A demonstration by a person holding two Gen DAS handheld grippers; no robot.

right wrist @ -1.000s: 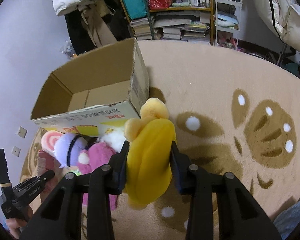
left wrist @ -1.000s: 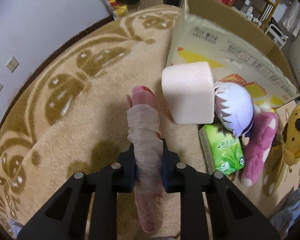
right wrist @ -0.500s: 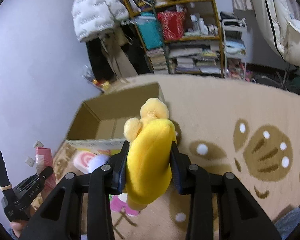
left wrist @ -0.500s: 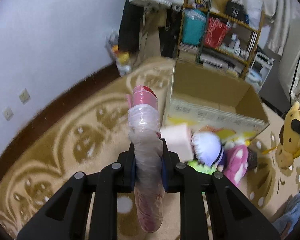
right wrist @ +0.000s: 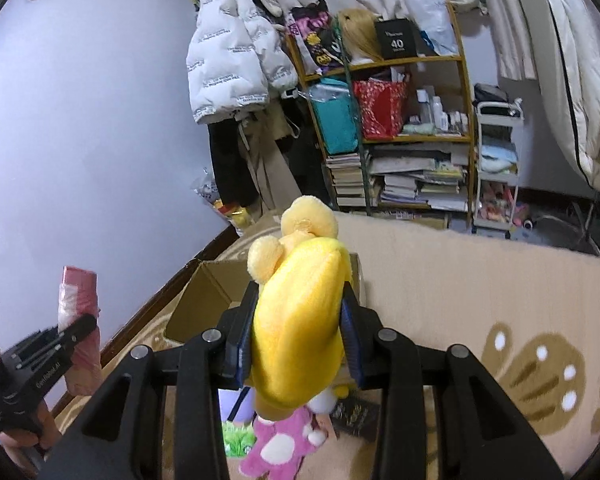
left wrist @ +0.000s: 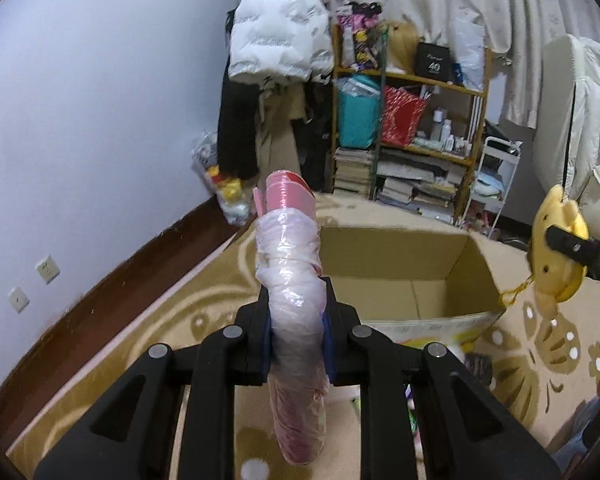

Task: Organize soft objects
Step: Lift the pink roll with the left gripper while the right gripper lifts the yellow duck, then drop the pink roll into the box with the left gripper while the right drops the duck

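Note:
My left gripper (left wrist: 296, 332) is shut on a long pink roll wrapped in clear plastic (left wrist: 296, 280), held upright above the carpet. In the right wrist view that same pink roll (right wrist: 78, 296) shows at the left edge. My right gripper (right wrist: 296, 340) is shut on a yellow plush toy (right wrist: 300, 320); the yellow plush toy (left wrist: 556, 256) also appears at the right of the left wrist view. An open cardboard box (left wrist: 400, 280) stands on the carpet ahead of both grippers, empty inside as far as I see. A pink plush (right wrist: 276, 444) lies on the floor below the right gripper.
A beige patterned carpet (right wrist: 480, 300) covers the floor. A cluttered shelf (left wrist: 404, 132) with books and bags stands behind the box, beside a hanging white jacket (left wrist: 276, 32). A white trolley (right wrist: 496, 168) and bedding sit at the right. A green pack (right wrist: 236, 440) lies by the pink plush.
Both grippers rose and tilted upward with their loads still held. The floor toys dropped out of the left wrist view, and the box interior and shelf came into sight.

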